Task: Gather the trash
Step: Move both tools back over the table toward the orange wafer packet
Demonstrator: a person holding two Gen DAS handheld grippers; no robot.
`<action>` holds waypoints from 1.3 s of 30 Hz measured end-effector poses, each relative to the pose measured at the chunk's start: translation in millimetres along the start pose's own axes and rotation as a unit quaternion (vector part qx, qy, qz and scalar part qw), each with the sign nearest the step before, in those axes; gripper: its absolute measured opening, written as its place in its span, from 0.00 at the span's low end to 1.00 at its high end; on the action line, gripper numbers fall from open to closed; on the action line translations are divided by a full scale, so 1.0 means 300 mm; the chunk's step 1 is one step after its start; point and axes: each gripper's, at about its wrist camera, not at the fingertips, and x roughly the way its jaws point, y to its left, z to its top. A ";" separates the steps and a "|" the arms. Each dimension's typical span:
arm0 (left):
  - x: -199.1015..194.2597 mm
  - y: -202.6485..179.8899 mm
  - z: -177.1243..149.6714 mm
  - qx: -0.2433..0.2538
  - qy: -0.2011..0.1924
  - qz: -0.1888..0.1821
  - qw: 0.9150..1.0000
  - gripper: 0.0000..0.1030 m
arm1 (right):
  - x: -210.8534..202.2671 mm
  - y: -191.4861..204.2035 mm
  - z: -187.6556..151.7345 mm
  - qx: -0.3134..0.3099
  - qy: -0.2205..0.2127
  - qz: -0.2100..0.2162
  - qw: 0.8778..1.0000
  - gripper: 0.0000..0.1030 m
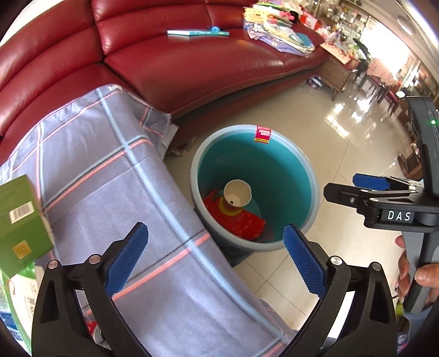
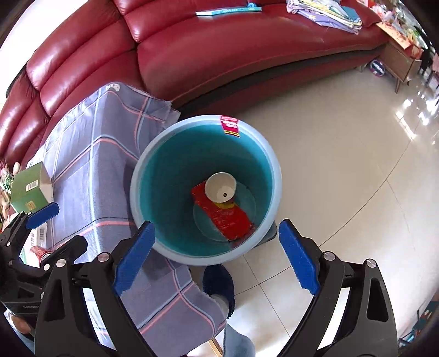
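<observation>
Left hand-held gripper [image 1: 215, 256] is spread wide, blue pads [image 1: 304, 263] well apart, nothing between them, hanging over the edge of the cloth-covered surface [image 1: 109, 175] and tilted down toward the teal bin [image 1: 301, 162]. Right hand-held gripper [image 2: 216, 256] is released too, jaws gaping, empty, looking almost straight down into that same bin. From the left wrist view the right tool shows at the right edge, a person's fingers [image 1: 422, 272] wrapped round its handle.

And there's the trash, down at the bottom of the bin: a white paper cup [image 2: 221, 186] lying mouth-up toward the camera, resting on top of a red wrapper [image 2: 227, 217] that lies flat across the bin floor. A pink sticker [image 2: 230, 125] sits on the far rim.

The bin stands on the pale tiled floor [image 2: 343, 178], just beside the plaid cloth and in front of a red leather sofa [image 2: 219, 55]. On the cloth, off to the left, a green box [image 1: 19, 219] with a barcode stands tilted. A teal book [image 1: 197, 32] lies on the sofa seat, a heap of papers [image 1: 274, 24] farther along. A foot in a dark slipper [image 2: 219, 282] shows near the bin's base.
</observation>
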 end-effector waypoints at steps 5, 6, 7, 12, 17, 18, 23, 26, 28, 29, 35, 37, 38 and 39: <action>-0.106 0.061 -0.078 -0.014 -0.016 0.014 1.000 0.96 | -0.050 0.075 -0.042 -0.016 -0.001 0.006 1.000 0.85; -0.129 0.077 -0.096 -0.019 -0.019 0.016 1.000 0.96 | -0.058 0.093 -0.052 -0.021 -0.001 0.008 1.000 0.85; -0.151 0.092 -0.115 -0.023 -0.021 0.018 0.999 0.96 | -0.067 0.114 -0.062 -0.027 -0.002 0.008 1.000 0.85; -0.260 0.180 -0.228 -0.045 -0.035 0.040 0.998 0.96 | -0.101 0.246 -0.128 -0.069 0.001 0.018 0.997 0.85; -0.342 0.279 -0.362 -0.070 -0.038 0.060 0.995 0.96 | -0.116 0.393 -0.198 -0.115 0.008 0.029 0.993 0.85; -0.351 0.304 -0.386 -0.077 -0.037 0.062 0.994 0.96 | -0.116 0.422 -0.212 -0.123 0.009 0.031 0.992 0.85; -0.396 0.413 -0.519 -0.115 -0.028 0.078 0.990 0.96 | -0.099 0.553 -0.289 -0.155 0.021 0.042 0.987 0.85; -0.404 0.460 -0.598 -0.139 -0.018 0.078 0.987 0.96 | -0.087 0.620 -0.330 -0.175 0.031 0.047 0.983 0.85; -0.397 0.474 -0.642 -0.149 -0.012 0.077 0.986 0.96 | -0.082 0.659 -0.356 -0.188 0.037 0.049 0.980 0.85; -0.393 0.480 -0.657 -0.154 -0.009 0.075 0.985 0.96 | -0.078 0.677 -0.364 -0.193 0.039 0.050 0.979 0.85; -0.361 0.496 -0.696 -0.181 -0.011 0.061 0.981 0.96 | -0.087 0.736 -0.404 -0.216 0.043 0.050 0.974 0.85; -0.356 0.495 -0.697 -0.185 -0.018 0.058 0.981 0.96 | -0.087 0.737 -0.406 -0.215 0.045 0.050 0.974 0.85; -0.350 0.492 -0.698 -0.184 -0.016 0.058 0.981 0.96 | -0.086 0.736 -0.406 -0.213 0.046 0.050 0.975 0.85; -0.340 0.488 -0.696 -0.183 -0.013 0.060 0.981 0.96 | -0.083 0.735 -0.406 -0.211 0.048 0.050 0.975 0.85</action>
